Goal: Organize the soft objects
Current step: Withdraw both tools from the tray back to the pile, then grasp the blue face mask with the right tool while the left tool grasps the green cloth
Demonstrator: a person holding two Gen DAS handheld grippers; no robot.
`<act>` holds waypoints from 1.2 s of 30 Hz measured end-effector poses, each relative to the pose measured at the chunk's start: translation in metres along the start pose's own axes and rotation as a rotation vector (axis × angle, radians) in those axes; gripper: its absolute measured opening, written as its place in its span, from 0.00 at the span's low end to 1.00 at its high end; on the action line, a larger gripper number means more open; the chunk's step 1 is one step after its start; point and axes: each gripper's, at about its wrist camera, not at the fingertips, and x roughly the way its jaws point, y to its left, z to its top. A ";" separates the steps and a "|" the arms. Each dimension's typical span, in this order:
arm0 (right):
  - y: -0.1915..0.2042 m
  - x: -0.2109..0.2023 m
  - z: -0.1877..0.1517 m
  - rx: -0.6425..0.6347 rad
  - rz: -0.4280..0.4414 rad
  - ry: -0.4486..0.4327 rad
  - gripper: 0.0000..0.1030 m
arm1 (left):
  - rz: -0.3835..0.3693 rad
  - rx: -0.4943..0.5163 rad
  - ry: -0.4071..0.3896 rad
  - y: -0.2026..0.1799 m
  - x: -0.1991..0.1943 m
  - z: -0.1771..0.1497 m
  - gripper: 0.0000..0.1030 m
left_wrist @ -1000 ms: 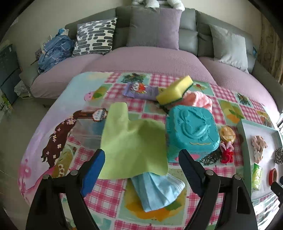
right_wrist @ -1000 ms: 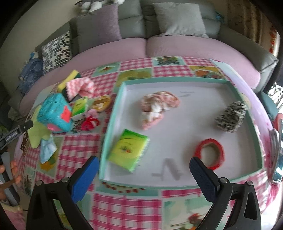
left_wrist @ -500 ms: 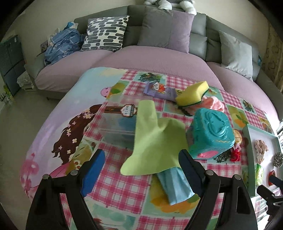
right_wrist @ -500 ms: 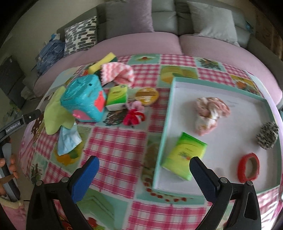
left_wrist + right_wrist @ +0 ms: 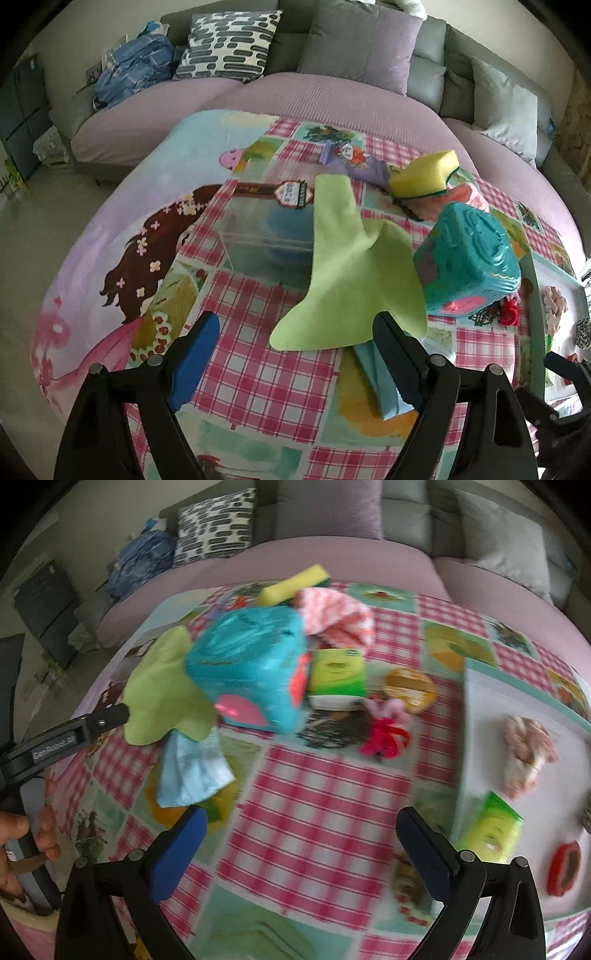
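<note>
A green cloth [image 5: 354, 273] [image 5: 162, 698] drapes over a clear box [image 5: 266, 236], with a light blue cloth [image 5: 380, 380] [image 5: 192, 771] below it. A teal soft cube [image 5: 465, 258] [image 5: 251, 668], a yellow sponge [image 5: 424, 175] [image 5: 291, 583] and a pink cloth [image 5: 336, 616] lie behind. My left gripper [image 5: 291, 354] is open just in front of the green cloth. My right gripper [image 5: 299, 849] is open over bare tablecloth, left of the white tray [image 5: 480, 738], which holds a pink rag [image 5: 524, 757] and a green tissue pack [image 5: 491, 830].
A second green tissue pack [image 5: 336, 675], a round tin [image 5: 408, 688], a black hair net [image 5: 332, 731] and red hair ties [image 5: 384, 734] lie mid-table. A red tape roll [image 5: 563, 864] is in the tray. A sofa [image 5: 332, 96] with cushions runs behind the table.
Both grippers have pulled back and swung left. The right view has moved off the tray toward the pile of soft things. Nothing has been taken hold of.
</note>
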 end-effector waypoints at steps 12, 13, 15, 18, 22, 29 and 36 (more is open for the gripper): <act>0.060 0.046 0.014 -0.100 0.050 0.047 1.00 | -0.056 -0.031 0.028 0.013 0.019 0.001 0.83; 0.064 0.050 0.015 -0.106 0.050 0.052 1.00 | -0.061 -0.032 0.027 0.014 0.020 0.001 0.83; 0.070 0.057 0.017 -0.117 0.048 0.060 1.00 | -0.066 -0.031 0.027 0.017 0.022 0.002 0.83; 0.080 0.068 0.018 -0.132 0.042 0.071 1.00 | -0.070 -0.038 0.032 0.021 0.024 0.001 0.83; 0.093 0.079 0.021 -0.152 0.028 0.074 1.00 | -0.074 -0.044 0.039 0.025 0.028 -0.001 0.83; 0.119 0.097 0.027 -0.195 0.005 0.067 0.99 | -0.078 -0.049 0.040 0.029 0.031 -0.002 0.83; 0.133 0.102 0.029 -0.210 -0.017 0.040 0.84 | -0.087 -0.040 0.036 0.026 0.031 0.000 0.83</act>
